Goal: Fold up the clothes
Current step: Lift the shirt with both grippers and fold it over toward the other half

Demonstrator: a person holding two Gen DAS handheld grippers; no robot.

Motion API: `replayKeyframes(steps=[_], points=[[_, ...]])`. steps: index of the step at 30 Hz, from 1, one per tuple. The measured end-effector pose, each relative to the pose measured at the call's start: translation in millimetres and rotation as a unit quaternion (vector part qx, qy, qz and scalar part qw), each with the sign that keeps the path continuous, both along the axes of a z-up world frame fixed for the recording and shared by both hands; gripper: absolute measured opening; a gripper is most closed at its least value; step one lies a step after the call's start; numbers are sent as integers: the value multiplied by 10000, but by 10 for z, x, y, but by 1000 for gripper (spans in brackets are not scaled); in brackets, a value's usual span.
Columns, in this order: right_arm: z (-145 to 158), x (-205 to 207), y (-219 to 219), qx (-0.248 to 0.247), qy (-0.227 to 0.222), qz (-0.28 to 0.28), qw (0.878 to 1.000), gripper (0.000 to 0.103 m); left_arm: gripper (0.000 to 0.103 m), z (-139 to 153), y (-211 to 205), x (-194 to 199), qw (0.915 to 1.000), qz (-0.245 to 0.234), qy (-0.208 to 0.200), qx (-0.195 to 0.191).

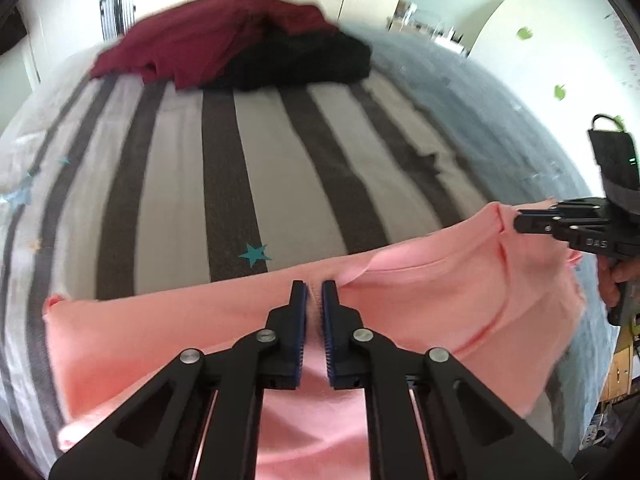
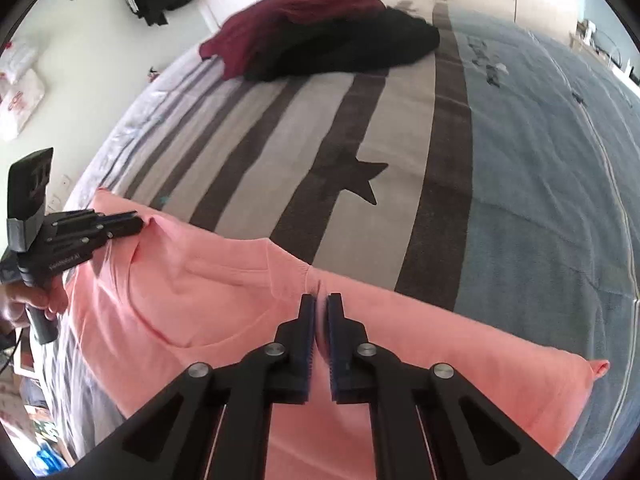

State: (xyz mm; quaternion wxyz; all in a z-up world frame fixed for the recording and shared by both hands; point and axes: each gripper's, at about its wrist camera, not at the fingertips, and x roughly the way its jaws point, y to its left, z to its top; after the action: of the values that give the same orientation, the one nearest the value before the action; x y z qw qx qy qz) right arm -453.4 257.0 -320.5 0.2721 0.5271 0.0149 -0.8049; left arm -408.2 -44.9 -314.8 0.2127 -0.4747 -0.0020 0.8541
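A pink T-shirt (image 1: pixel 208 328) lies spread across the near part of the bed, its collar between the two grippers. My left gripper (image 1: pixel 314 286) is shut on a pinch of the shirt's top edge at one shoulder. My right gripper (image 2: pixel 321 300) is shut on the pink T-shirt (image 2: pixel 420 344) at the other shoulder. Each wrist view shows the other tool from the side: the right gripper (image 1: pixel 520 222) at the shirt's right corner, the left gripper (image 2: pixel 138 222) at its left corner. A hand holds each tool's handle.
The bed carries a grey and brown striped blanket (image 1: pixel 256 168) with star motifs and a blue quilt (image 2: pixel 540 184) beside it. A maroon garment (image 1: pixel 200 40) and a black garment (image 1: pixel 304 60) are heaped at the far end. White wardrobe doors stand behind; clutter lies on the floor.
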Motion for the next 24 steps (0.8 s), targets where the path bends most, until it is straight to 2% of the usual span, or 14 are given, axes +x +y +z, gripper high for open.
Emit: replayKeyframes(steps=[2,4,6,9,11,14,16,20,22,24], points=[[173,195,53,-129,140,6,9998,5,6,116,-42,220,9997,-81,7,214],[296,382,89,-263,175,84,9995,5,6,141,-78,483,9989,-248,-167,357],[337,663,113,-389,-36,378,9985,6,7,110,-130,718,9968,-426,-492,461],[345,1117,165,-460,-458,961,9933,10,8,176,-327,1031,9937,-361,-737,763],[373,1357,223,-421,-612,1170,9903,11,11,276,-441,1157,9934,-253,-682,888],[465,1374,406,-602,-550,781,9936,13,12,365,-513,1146,9941,-65,-518,948],[455,1211,464,-731,-505,386,9953,20,12,378,-499,1003,9945,52,-436,951],[390,953,324,-836,-430,17,9956,21,13,185,-315,748,9963,72,-519,679],[264,850,150,-704,-442,30,9965,22,13,-80,-202,623,9962,167,-789,339],[83,794,33,-343,-511,-62,9981,22,13,-324,-136,543,9940,254,-1064,6]])
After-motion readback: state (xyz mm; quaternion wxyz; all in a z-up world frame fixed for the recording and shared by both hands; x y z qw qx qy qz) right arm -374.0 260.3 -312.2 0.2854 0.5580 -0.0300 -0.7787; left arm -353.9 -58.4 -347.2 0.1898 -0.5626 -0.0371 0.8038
